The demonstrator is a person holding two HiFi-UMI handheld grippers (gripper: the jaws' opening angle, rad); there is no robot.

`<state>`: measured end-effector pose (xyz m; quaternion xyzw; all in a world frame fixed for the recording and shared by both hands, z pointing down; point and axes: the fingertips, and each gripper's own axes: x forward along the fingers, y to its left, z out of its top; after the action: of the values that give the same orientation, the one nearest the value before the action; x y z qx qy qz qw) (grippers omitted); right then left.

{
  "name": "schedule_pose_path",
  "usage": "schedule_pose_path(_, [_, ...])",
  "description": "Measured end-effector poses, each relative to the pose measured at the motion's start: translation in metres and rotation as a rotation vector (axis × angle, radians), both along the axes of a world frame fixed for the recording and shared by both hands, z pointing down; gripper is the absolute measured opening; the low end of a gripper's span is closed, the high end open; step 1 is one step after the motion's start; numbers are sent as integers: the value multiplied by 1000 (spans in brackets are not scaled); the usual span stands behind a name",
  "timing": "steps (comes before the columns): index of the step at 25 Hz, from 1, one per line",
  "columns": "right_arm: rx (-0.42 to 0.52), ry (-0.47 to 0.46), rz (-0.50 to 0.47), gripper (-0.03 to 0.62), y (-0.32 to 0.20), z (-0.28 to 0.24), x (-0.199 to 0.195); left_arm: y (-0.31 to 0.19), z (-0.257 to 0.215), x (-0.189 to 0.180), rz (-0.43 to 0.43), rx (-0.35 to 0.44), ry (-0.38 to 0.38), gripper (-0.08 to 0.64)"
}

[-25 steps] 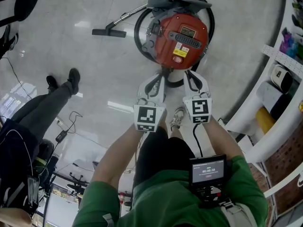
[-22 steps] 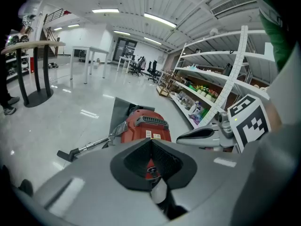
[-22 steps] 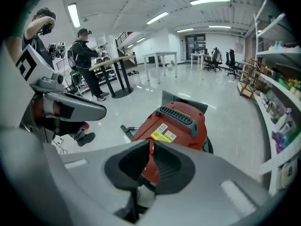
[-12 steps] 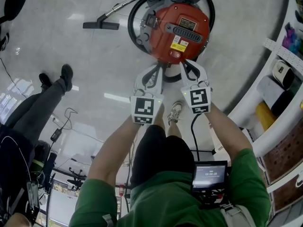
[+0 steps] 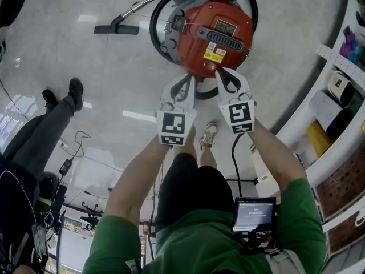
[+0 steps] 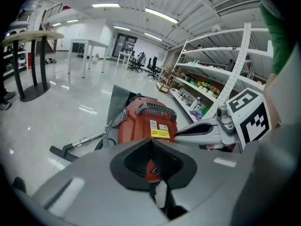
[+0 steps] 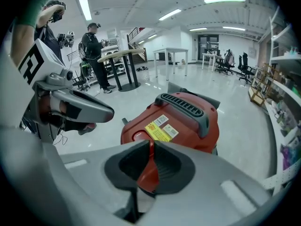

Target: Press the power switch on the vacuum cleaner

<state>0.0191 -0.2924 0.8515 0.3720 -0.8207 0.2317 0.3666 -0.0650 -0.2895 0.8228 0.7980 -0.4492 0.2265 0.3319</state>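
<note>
Right gripper [image 5: 221, 73] and left gripper [image 5: 183, 80], both clenched on nothing, have closed in over the last second to the near rim of the red vacuum cleaner [image 5: 214, 36] on the floor [image 5: 85, 73], so the switch press looks imminent, not yet made.

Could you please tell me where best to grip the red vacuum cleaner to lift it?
Probably the dark ribbed carry handle across its top, from above, jaws across the bar's narrow width: it stands proud of the vacuum cleaner's rounded red body.
</note>
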Motion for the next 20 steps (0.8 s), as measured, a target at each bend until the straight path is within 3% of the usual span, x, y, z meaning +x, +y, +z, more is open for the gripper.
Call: schedule_pose_path(20, [-29, -57, 18, 18, 2, 9, 1, -5, 18, 5, 12, -25, -13, 6])
